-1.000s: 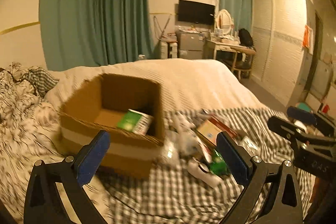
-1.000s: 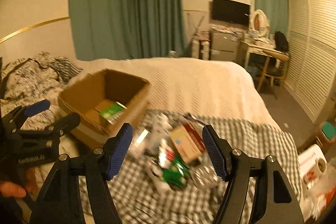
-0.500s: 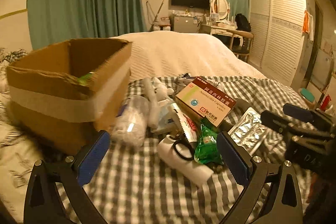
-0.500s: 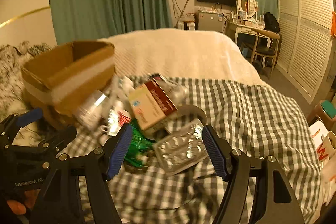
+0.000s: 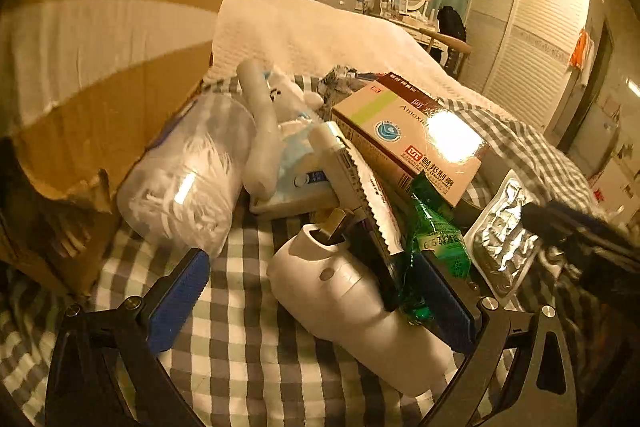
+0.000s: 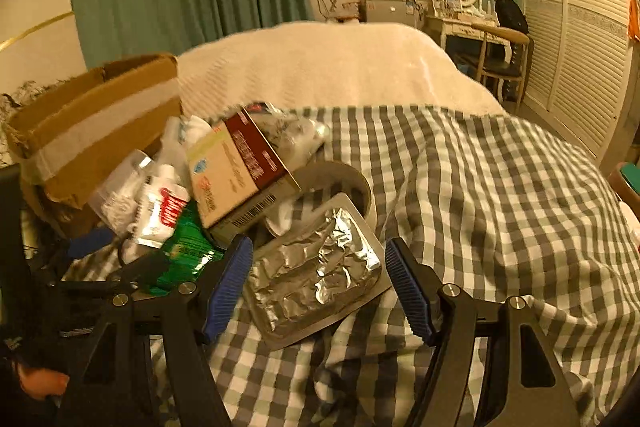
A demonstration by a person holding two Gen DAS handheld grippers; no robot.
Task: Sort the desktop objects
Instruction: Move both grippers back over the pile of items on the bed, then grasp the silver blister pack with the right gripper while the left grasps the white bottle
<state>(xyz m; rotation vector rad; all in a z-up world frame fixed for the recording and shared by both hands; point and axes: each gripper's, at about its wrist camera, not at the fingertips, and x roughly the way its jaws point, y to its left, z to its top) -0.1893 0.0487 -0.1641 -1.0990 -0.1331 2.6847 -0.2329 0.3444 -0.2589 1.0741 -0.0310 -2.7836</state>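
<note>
A pile of small objects lies on a checked cloth point(image 5: 240, 339) beside a cardboard box point(image 5: 100, 39). My left gripper point(image 5: 316, 295) is open, its fingers either side of a white plastic device point(image 5: 352, 303). A green packet point(image 5: 436, 239), a medicine box point(image 5: 404, 135), a toothed tube point(image 5: 360, 183) and a clear tub of cotton swabs point(image 5: 192, 171) lie around it. My right gripper point(image 6: 320, 283) is open, its fingers either side of a foil blister pack point(image 6: 316, 275). The medicine box point(image 6: 236, 167) and a roll of tape point(image 6: 344, 183) lie just behind it.
The cardboard box point(image 6: 92, 127) stands at the left of the pile. The checked cloth point(image 6: 500, 195) runs on to the right over a white bedspread point(image 6: 328, 67). A desk, chair and wardrobe stand beyond the bed.
Both grippers have dropped down and moved in close to the pile. The left now brackets the white device, the right brackets the foil blister pack. Both stayed open.
</note>
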